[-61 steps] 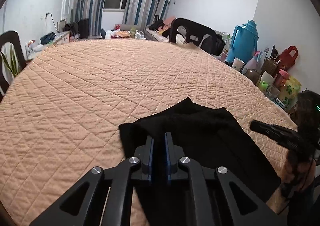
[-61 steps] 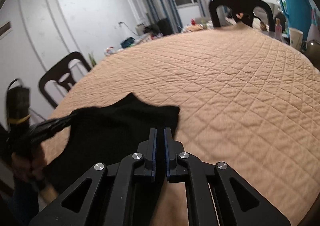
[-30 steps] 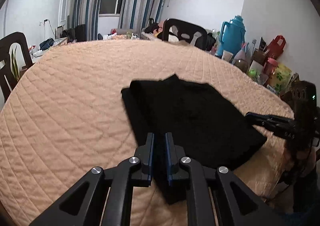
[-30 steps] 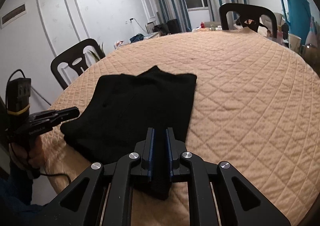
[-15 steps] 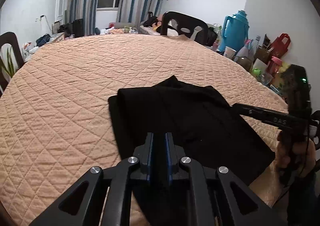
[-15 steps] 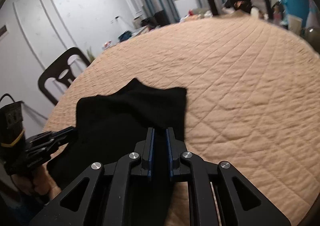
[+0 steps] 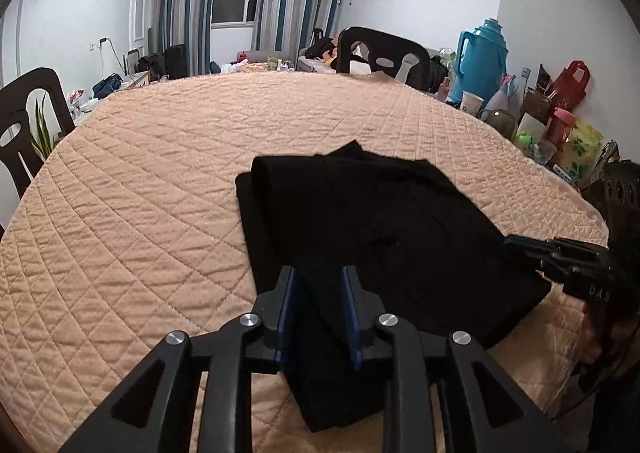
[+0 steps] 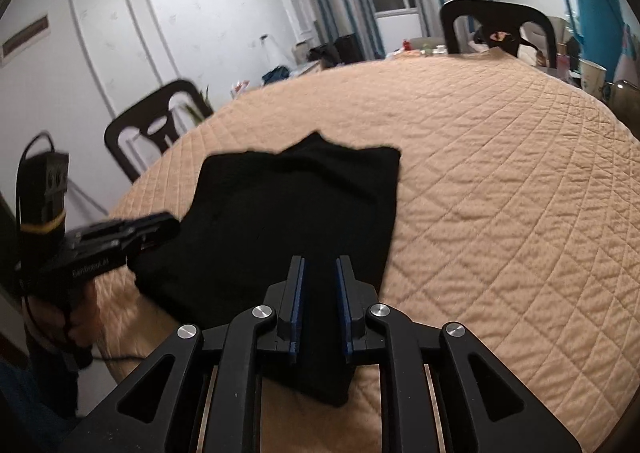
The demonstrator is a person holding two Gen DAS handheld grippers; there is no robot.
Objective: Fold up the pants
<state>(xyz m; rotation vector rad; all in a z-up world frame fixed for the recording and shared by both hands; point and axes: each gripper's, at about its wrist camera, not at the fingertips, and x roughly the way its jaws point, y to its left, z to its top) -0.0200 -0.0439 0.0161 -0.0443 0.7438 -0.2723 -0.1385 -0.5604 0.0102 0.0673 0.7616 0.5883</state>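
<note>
Black pants (image 7: 372, 229) lie folded on the quilted surface (image 7: 160, 173) at lower centre; near corners hang between both left tongs (image 7: 319, 309) and right tongs (image 8: 320, 301), which have just been opening, contact unclear.

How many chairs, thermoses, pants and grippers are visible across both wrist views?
Black chairs: 2
Blue thermos: 1
Black pants: 1
Grippers: 2, left gripper, right gripper
Total: 6
</note>
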